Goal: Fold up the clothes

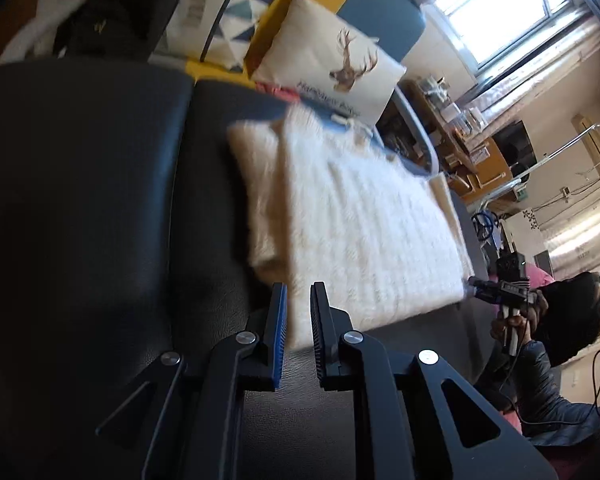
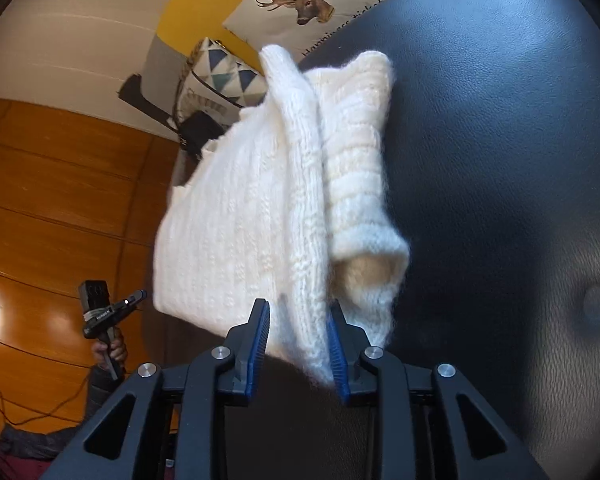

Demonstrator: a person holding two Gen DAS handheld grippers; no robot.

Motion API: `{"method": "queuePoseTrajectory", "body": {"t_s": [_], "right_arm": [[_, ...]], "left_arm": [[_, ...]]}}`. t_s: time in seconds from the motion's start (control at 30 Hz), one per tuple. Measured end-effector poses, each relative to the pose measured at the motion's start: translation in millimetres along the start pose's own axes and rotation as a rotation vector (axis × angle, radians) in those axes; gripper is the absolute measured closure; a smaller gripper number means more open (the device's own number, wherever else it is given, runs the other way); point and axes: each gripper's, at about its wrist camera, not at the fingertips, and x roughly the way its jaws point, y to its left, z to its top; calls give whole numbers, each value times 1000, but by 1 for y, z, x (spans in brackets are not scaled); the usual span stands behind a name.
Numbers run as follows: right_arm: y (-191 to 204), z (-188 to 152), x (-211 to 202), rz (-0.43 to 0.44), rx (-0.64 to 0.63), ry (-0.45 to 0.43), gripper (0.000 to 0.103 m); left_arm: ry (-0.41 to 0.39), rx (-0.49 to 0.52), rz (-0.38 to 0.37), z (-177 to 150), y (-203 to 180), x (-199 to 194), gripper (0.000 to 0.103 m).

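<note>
Our left claw [image 1: 299,312] hovers narrowly parted, empty, at the sweater's [image 1: 352,216] near edge on the black leather sofa [image 1: 80,200]. A deer cushion [image 1: 332,60] lies behind the sweater. Our right claw [image 2: 298,330] grips the fluffy, ribbed knit.

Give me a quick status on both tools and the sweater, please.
Left tool open, at hem. Right tool clamping sweater fold. Nothing blocking.
</note>
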Motion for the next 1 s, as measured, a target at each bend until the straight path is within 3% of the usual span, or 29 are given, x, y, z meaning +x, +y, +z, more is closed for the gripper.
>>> {"method": "queuePoseTrajectory", "body": {"t_s": [0.07,0.13,0.2,0.27,0.33,0.47,0.53,0.73,0.93,1.0], "right_arm": [[6,2,2,-51,-57,2,77],[19,-2,-1,-54,-132,7,89],[36,-11,-7,-26,-216,16,92],[40,-20,-7,-59,-249,40,93],[26,-26,-2,-135,-237,70,93],[6,-30,0,-113,-174,49,93],[8,-32,1,-121,-195,46,92],[16,-25,6,-144,-251,71,86],[9,-23,5,-125,-266,85,85],[7,-23,5,-113,-272,86,85]], "left_arm": [[-6,31,-4,6,-16,-1,90],[0,74,-3,14,-38,7,90],[19,134,-33,22,-61,21,90],[42,197,-52,34,-86,44,89],[68,245,-64,48,-109,74,89],[109,331,-109,82,-163,134,88],[127,367,-140,99,-197,158,80],[249,339,-174,130,-239,221,62],[372,309,-208,162,-281,284,61],[395,297,-174,168,-283,297,61]]}}
